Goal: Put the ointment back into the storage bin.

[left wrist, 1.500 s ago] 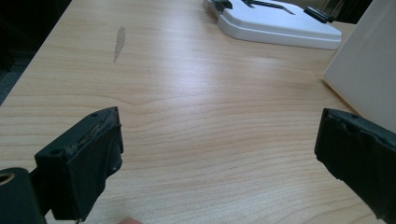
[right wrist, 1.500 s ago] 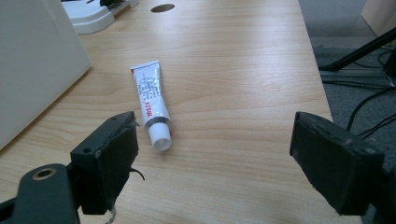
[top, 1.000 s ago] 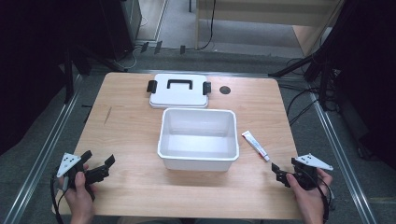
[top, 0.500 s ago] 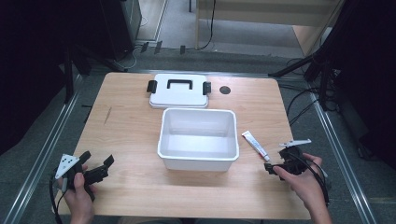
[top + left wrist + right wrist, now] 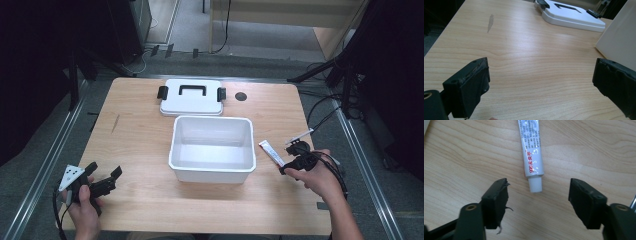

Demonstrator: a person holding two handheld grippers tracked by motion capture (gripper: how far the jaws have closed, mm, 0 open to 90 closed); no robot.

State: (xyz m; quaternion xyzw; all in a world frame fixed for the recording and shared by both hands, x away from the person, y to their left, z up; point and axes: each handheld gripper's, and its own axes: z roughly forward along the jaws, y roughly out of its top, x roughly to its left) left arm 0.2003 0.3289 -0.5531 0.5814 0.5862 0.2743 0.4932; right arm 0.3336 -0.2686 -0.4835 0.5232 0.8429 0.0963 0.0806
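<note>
Nearest to me, my left tongs (image 5: 102, 181) sit at the near left corner of the table (image 5: 135, 145), jaws spread wide with nothing between them; from the left gripper view I look out over bare wood toward the side wall of the box (image 5: 621, 42) and the lid (image 5: 571, 15) beyond it. They have no part in the work yet, as far as I can judge.

My right tongs (image 5: 537, 201) are also wide and empty, tipped down over the tube (image 5: 531, 152). The tube lies flat on the table, its white cap (image 5: 534, 184) pointing at me and lying just short of the gap between the jaws, touching neither. In the high view the tube (image 5: 271, 152) rests just beside the right wall of the box (image 5: 212, 149), with the right tongs (image 5: 292, 162) at its near end.

So I take this as the very start: nothing is gripped, and the open white box looks empty. What is left, I would say, is to bring the jaws around the tube, close on it, lift it and set it in the box.

Farthest off, the lid (image 5: 191, 97), with its black handle and clips, lies flat behind the box, apart from it and untouched; fitting it may be the last step.
</note>
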